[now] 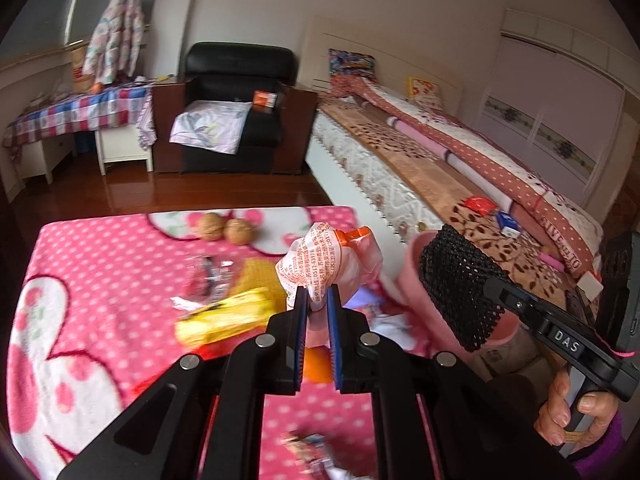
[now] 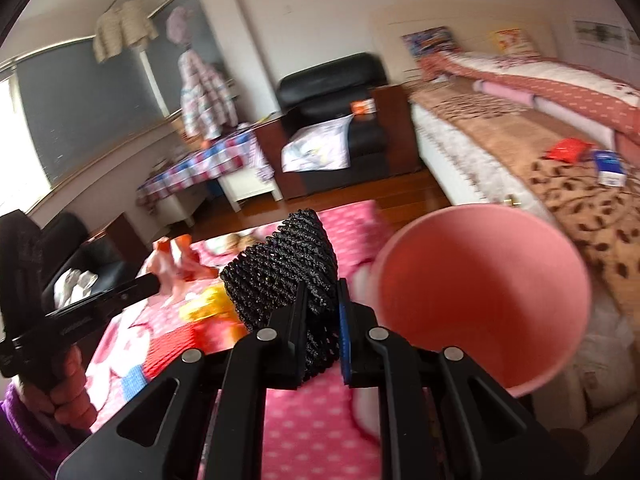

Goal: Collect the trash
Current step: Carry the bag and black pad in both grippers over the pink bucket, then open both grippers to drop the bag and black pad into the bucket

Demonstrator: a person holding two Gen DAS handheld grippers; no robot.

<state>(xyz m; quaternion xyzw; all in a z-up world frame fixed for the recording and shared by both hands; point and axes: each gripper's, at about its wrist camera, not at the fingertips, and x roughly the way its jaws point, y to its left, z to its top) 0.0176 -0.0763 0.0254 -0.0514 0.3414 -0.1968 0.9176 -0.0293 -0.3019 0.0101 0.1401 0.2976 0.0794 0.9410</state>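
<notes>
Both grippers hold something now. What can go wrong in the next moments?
1. The left gripper pinches only the lower edge of the crumpled wrapper; it may slip out.
2. The black mesh sleeve in the right gripper sits beside the pink bin, not over it; released now, it would probably miss.

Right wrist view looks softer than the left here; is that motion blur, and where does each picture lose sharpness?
Right wrist view: the room, bed and pink bin smear, suggesting motion, while the right gripper and black mesh stay crisp. Left wrist view: background sharp; only the yellow wrapper and nearby table litter blur. Both bend straight lines, with dark corners.
</notes>
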